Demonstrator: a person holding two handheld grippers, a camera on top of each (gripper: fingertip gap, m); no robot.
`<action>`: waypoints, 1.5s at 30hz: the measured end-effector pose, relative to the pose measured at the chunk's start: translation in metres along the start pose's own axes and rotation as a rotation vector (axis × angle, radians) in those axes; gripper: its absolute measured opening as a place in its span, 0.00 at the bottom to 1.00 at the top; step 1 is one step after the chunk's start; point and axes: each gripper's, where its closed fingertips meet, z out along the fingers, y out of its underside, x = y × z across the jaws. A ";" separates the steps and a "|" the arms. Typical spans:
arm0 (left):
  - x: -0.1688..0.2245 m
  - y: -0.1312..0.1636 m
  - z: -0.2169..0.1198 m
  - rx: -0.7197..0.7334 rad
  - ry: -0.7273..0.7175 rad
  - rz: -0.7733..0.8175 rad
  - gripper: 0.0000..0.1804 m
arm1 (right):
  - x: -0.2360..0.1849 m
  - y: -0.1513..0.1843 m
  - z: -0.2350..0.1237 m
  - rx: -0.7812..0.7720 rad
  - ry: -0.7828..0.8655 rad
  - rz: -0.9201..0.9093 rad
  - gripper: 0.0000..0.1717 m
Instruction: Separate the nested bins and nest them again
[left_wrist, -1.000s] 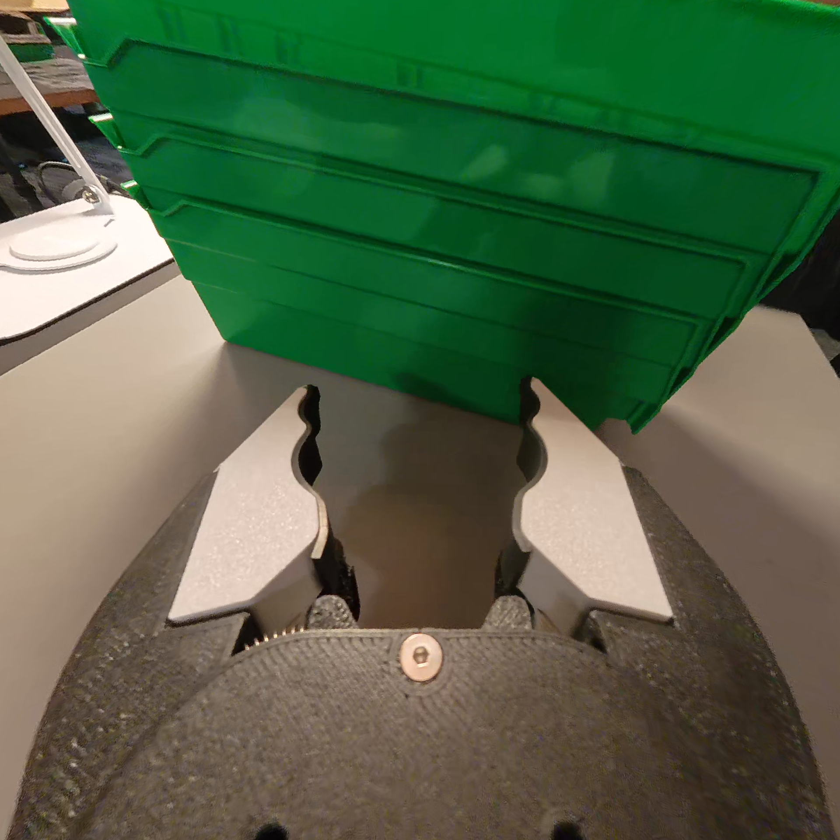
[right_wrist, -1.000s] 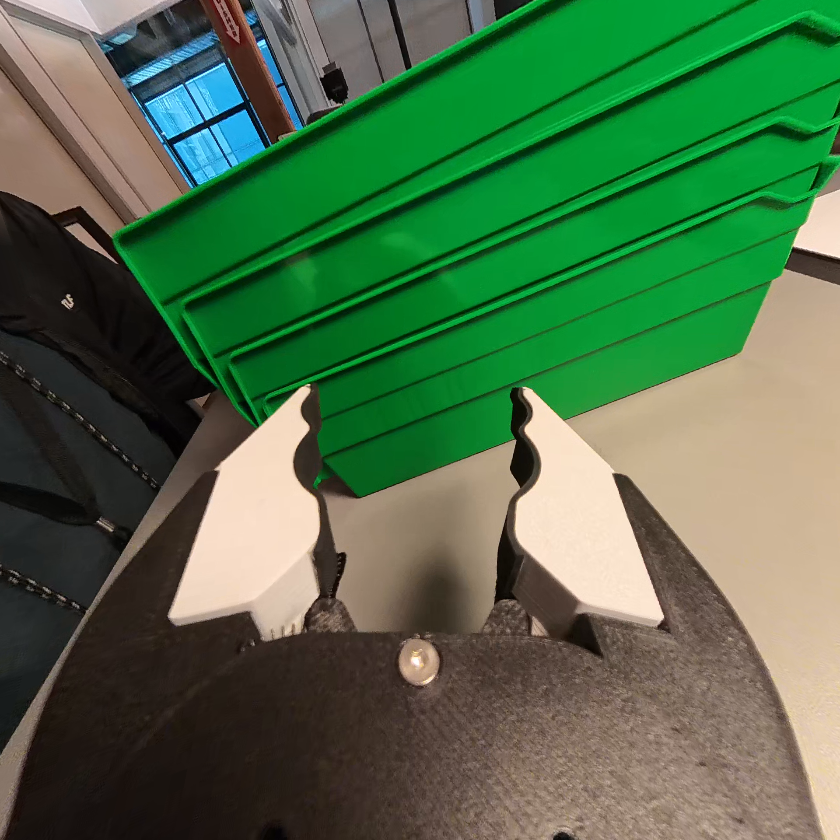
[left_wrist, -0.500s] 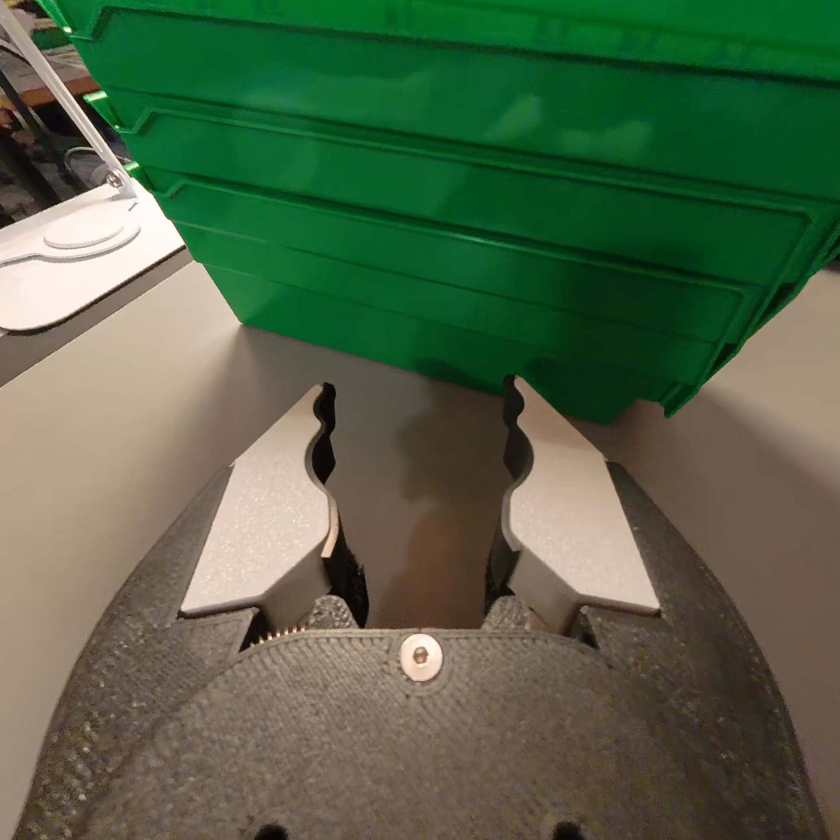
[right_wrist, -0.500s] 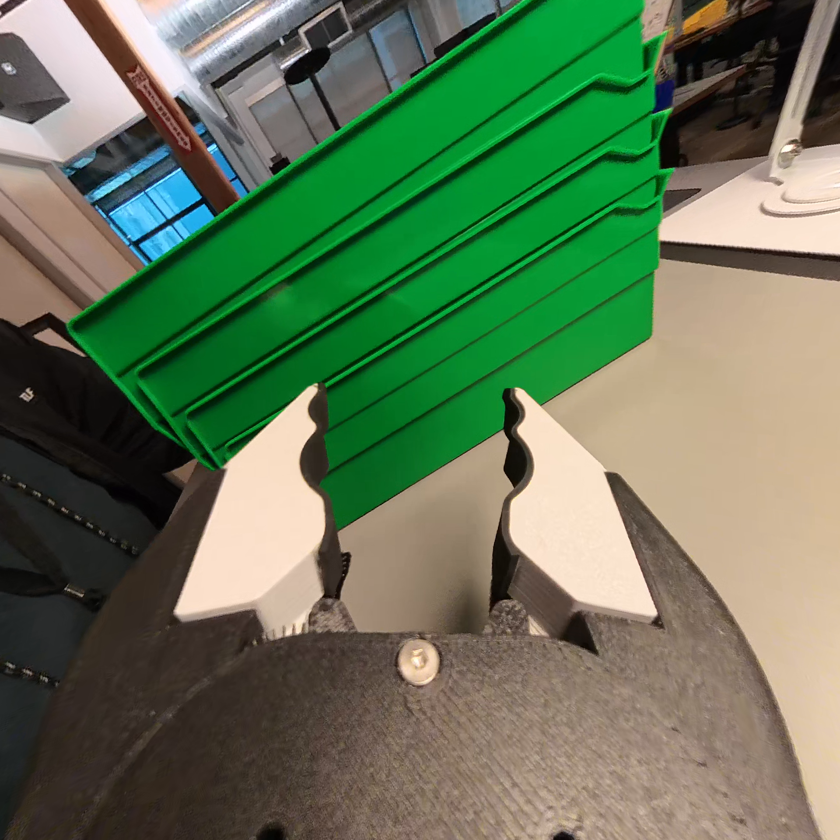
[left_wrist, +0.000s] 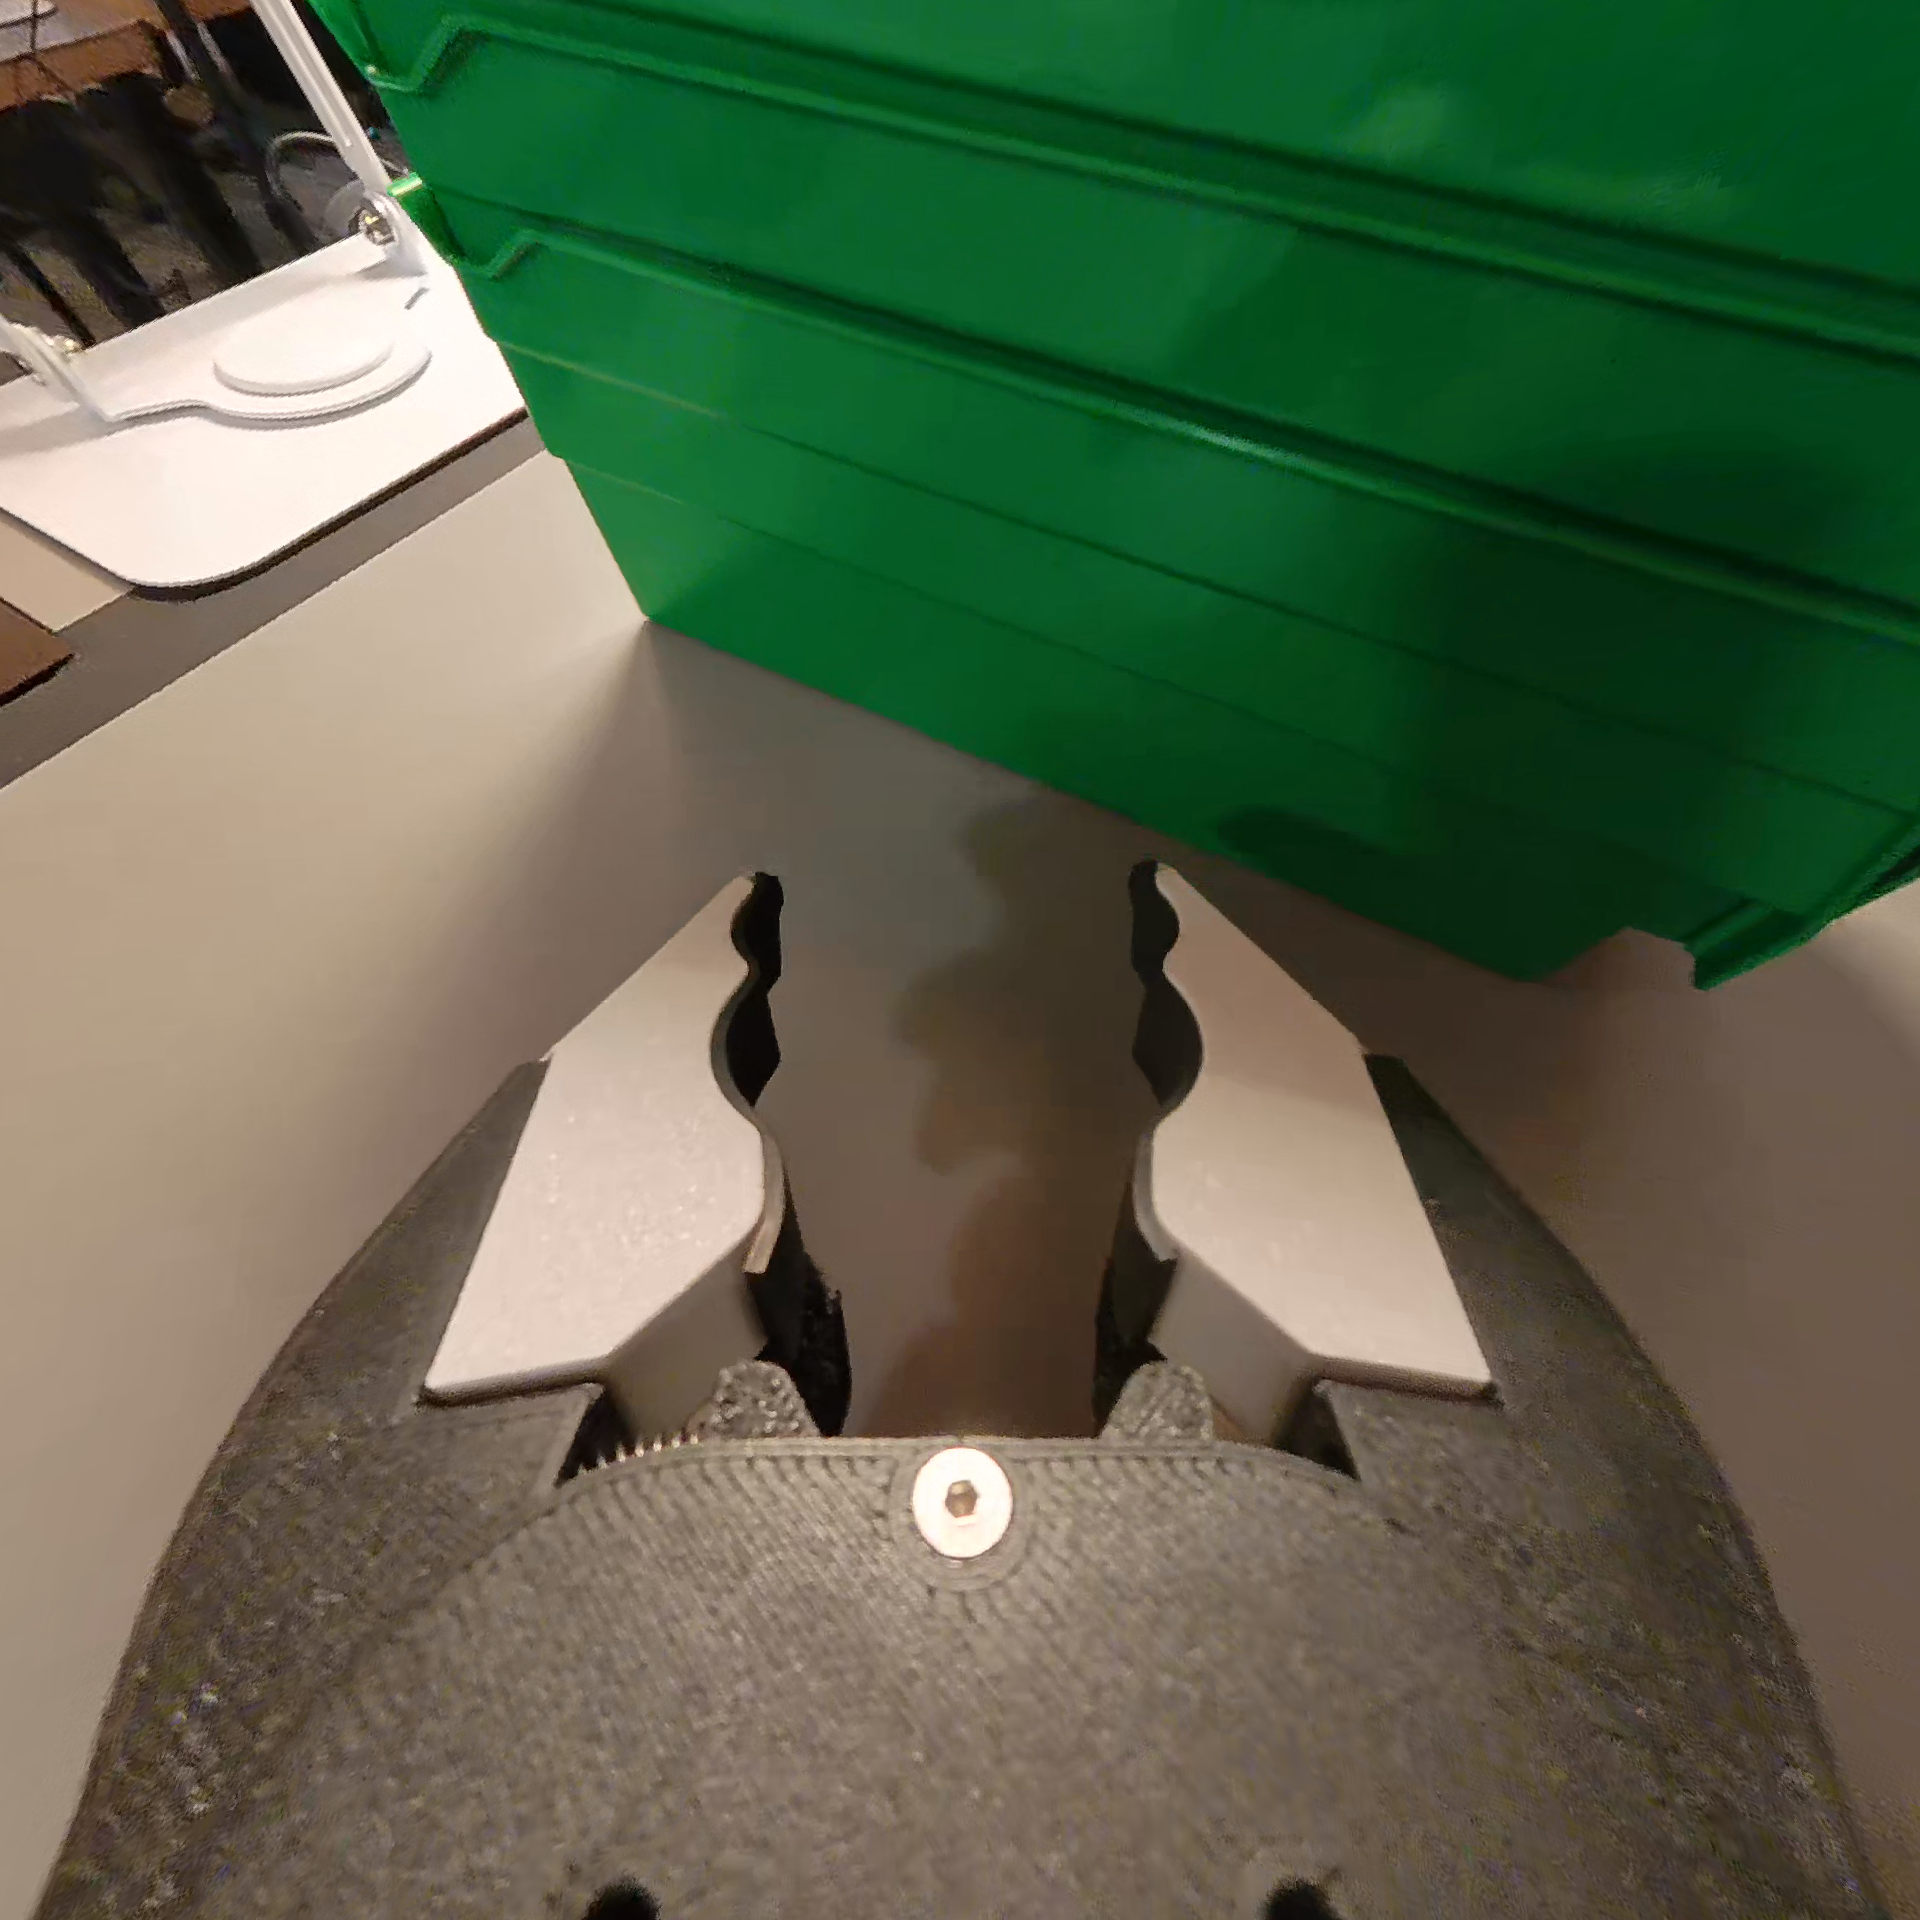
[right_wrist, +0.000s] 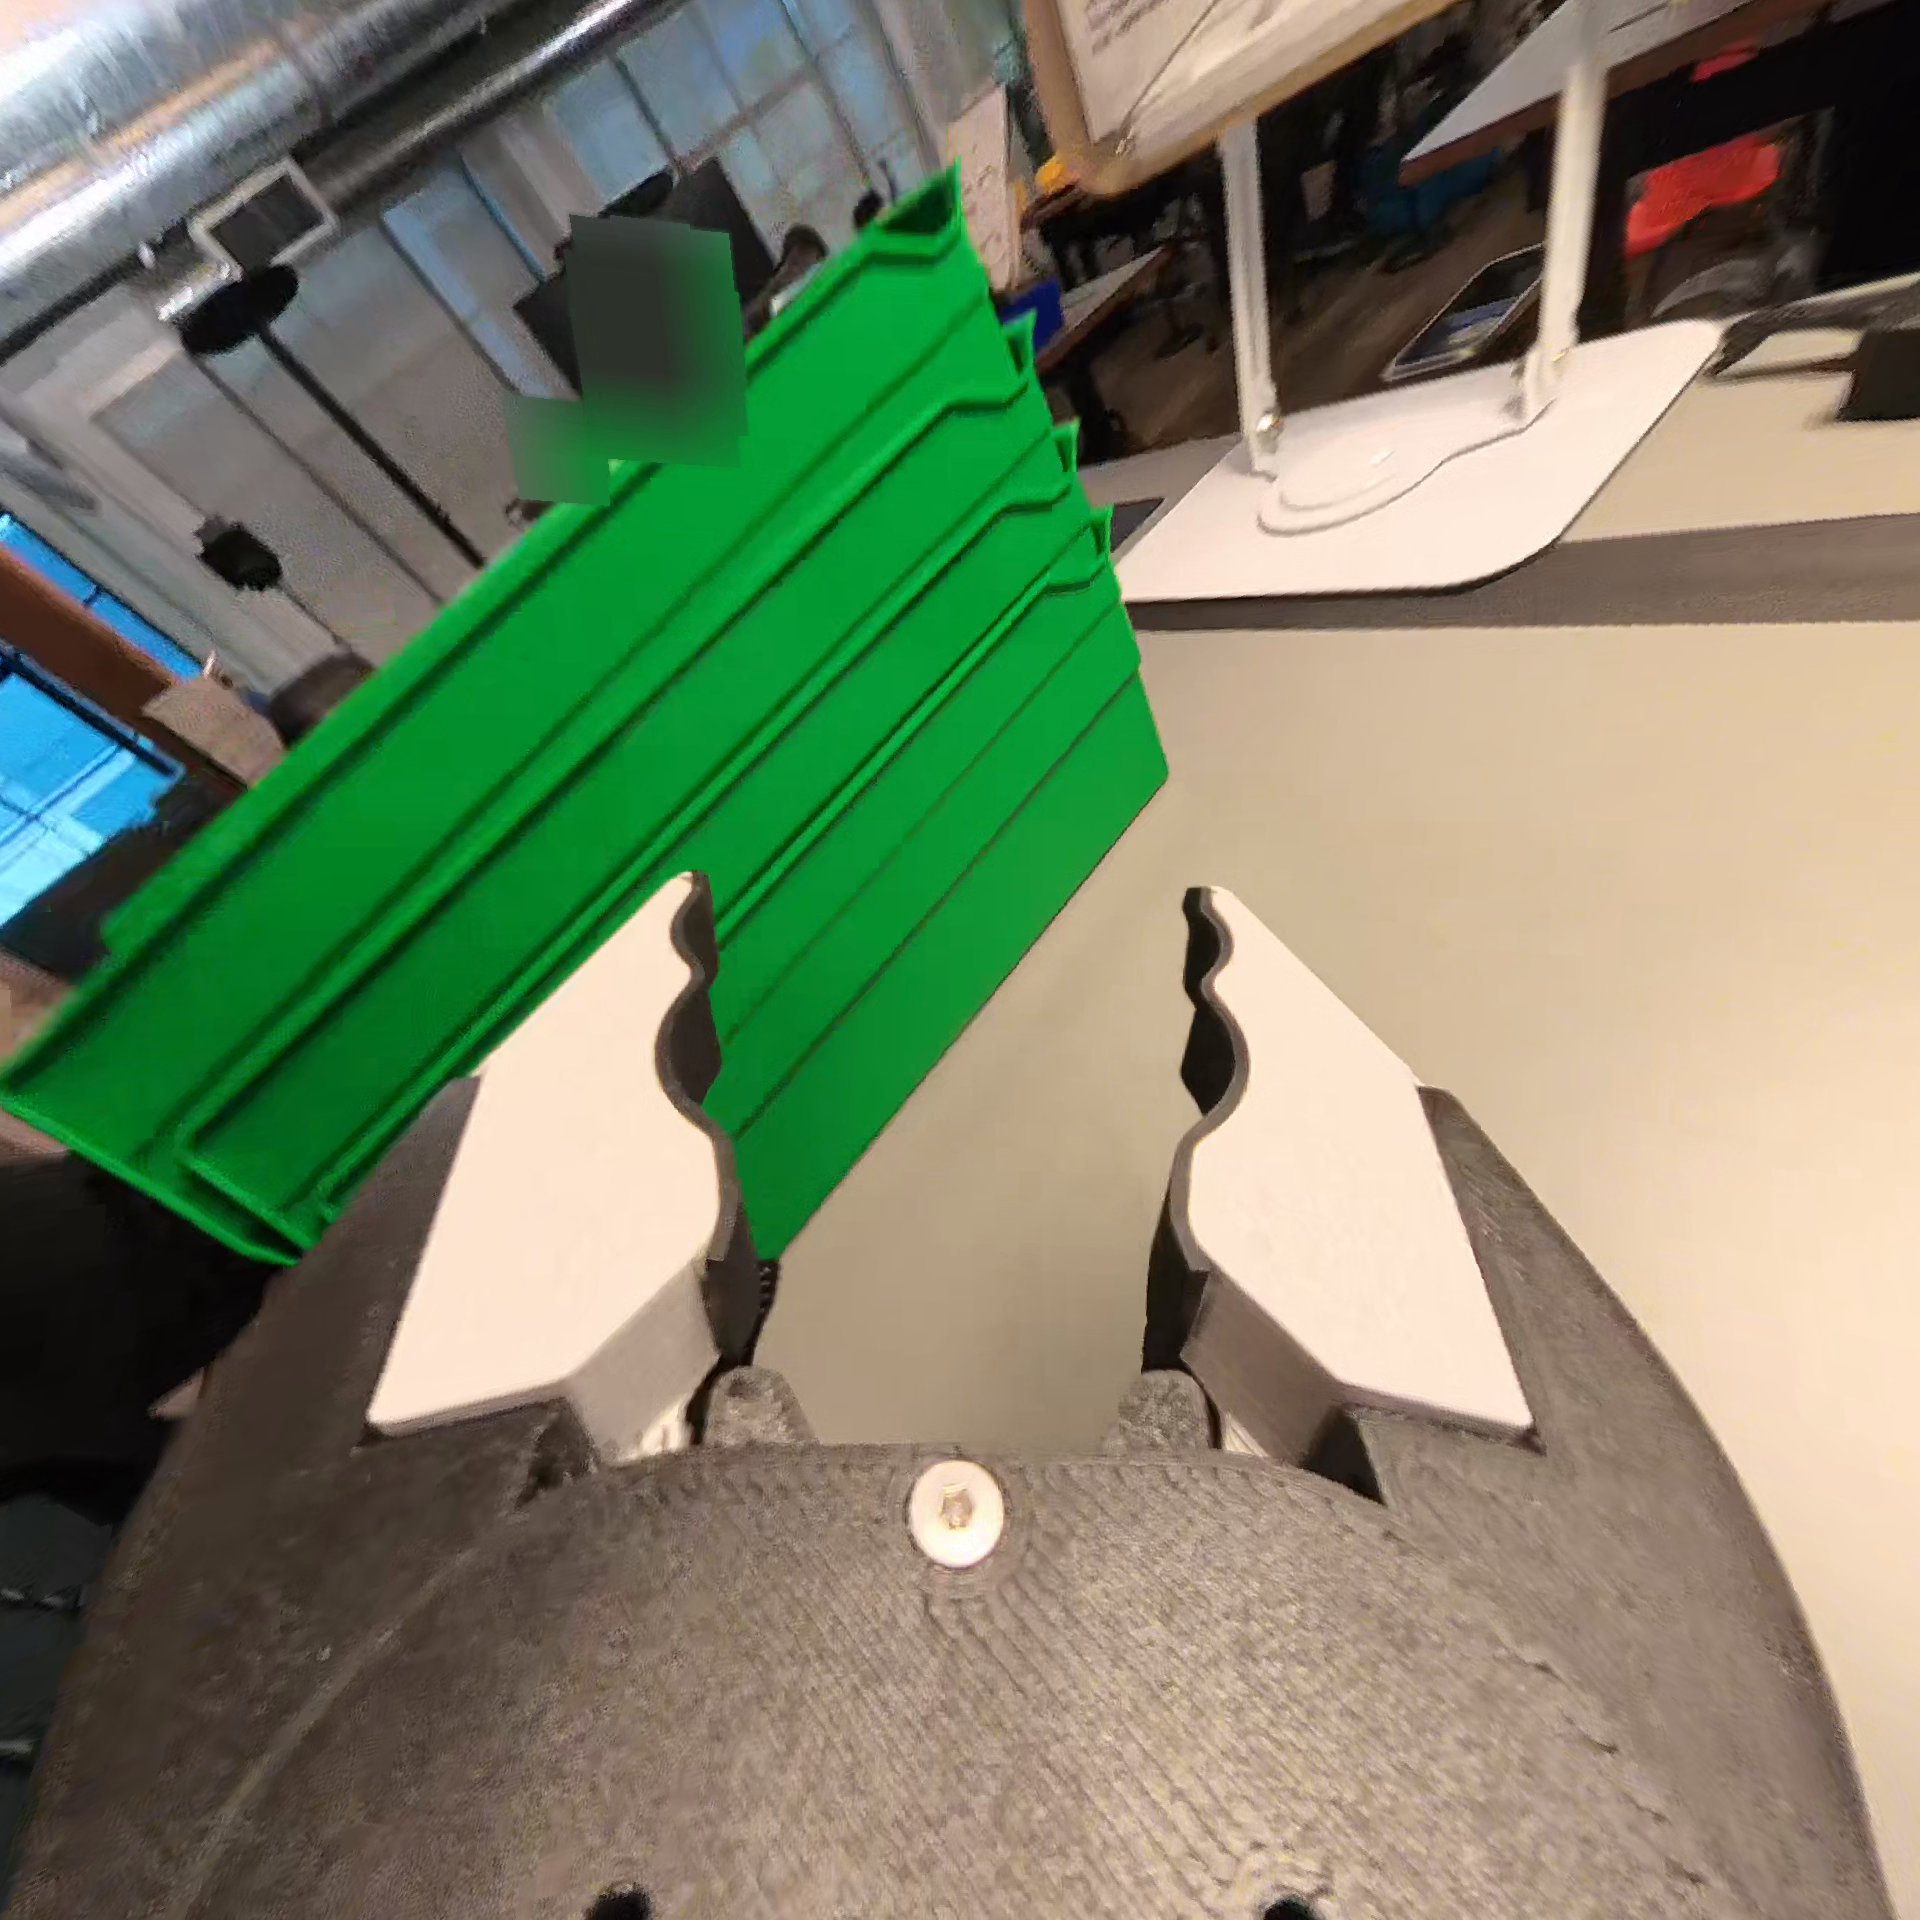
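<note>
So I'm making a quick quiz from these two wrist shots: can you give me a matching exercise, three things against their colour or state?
Things:
1. stack of nested bins
2. left gripper
3. lamp base

Descriptions:
A. white, on a white mat beyond the bins
B. open, nothing between its fingers
C. green, standing on the table

Pairs: 1-C, 2-B, 3-A

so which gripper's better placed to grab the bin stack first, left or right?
Left, probably. The left gripper is open, squarely facing the green bin stack just ahead. The right gripper, also open, points mostly at bare table, the stack off to its left.
</note>
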 end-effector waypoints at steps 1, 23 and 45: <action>-0.001 0.001 0.001 -0.009 -0.013 0.001 0.38 | -0.005 -0.009 -0.005 0.012 0.016 0.015 0.56; -0.016 0.018 0.004 -0.119 -0.192 -0.095 0.28 | -0.094 -0.013 0.100 -0.804 0.514 -0.137 0.92; -0.018 0.021 0.002 -0.121 -0.176 -0.136 0.28 | -0.100 -0.018 0.104 -0.899 0.541 -0.129 0.66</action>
